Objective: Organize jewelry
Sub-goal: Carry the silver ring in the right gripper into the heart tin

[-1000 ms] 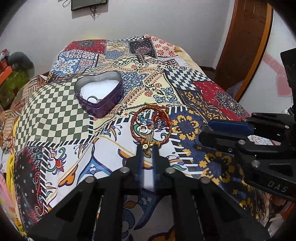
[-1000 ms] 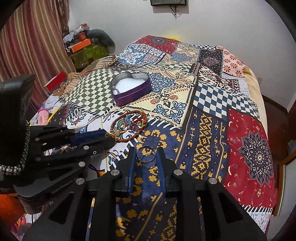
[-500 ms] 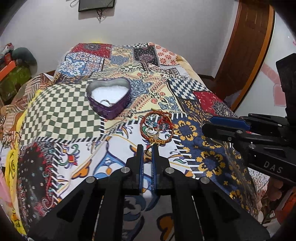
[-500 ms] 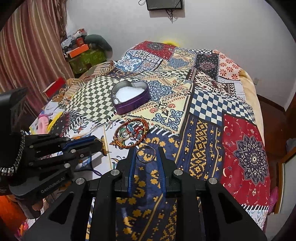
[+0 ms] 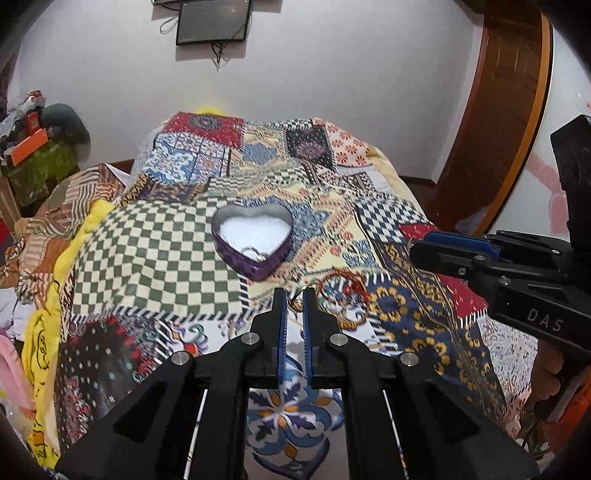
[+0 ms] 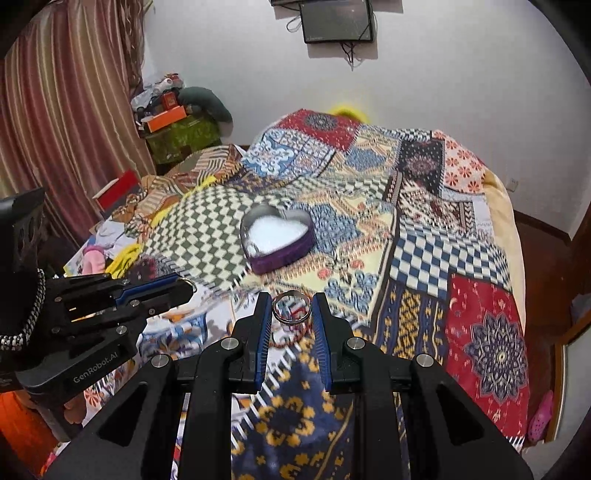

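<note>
In your left wrist view, the clutter at the upper left gives way to the patchwork bedspread filling the middle of the frame. Near its centre sits the purple heart-shaped tin, open, with a white lining and a small silvery piece lying at its near point. Just below and right of the tin, your left gripper is pinched together on a small gold ring at the fingertips. Right of those tips a beaded bracelet lies flat on the cloth (red and blue, coiled in a loop). At the right edge your other tool carries the letters "DAS". In the right wrist view, the left tool at the lower left reads "GenRobot.AI". In the centre, your right gripper is clamped on a silver ring, held upright between the blue pads, with the tin up the bed beyond it and a dark wall screen at the top.
</note>
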`<state>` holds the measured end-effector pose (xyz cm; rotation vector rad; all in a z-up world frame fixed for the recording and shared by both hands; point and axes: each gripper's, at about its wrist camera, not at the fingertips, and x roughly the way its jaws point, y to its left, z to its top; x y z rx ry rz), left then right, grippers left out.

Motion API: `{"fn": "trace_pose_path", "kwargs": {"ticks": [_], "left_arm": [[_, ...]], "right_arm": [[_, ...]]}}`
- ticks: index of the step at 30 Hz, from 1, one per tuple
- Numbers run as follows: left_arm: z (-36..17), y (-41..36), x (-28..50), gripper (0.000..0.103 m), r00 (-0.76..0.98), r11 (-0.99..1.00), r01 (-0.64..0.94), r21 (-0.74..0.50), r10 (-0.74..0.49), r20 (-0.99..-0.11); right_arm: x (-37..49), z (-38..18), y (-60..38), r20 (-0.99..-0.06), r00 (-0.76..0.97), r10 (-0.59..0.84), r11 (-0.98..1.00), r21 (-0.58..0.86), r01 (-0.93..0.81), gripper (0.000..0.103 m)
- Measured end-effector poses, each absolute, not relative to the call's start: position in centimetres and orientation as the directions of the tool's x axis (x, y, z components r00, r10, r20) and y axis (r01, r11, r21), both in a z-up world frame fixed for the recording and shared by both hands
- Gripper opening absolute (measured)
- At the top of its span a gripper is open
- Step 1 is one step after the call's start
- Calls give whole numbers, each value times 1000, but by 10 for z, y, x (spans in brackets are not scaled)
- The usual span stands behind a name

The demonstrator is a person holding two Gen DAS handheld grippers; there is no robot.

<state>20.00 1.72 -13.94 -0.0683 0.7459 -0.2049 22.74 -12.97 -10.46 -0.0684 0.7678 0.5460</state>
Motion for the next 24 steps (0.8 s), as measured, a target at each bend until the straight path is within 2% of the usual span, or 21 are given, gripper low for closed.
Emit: {"fn": "trace_pose_path", "kwargs": {"ticks": [11,24], "left_arm": [[-135,31,220,6,738,981,142,-131,-194,-646],[-153,42,262,6,727,983,124,-139,-185,-662]], "right_arm": [[252,-91,-120,-638,607,475,853,163,-496,20],[288,-109,-101,-656,573,490,841,183,-509,20]]}}
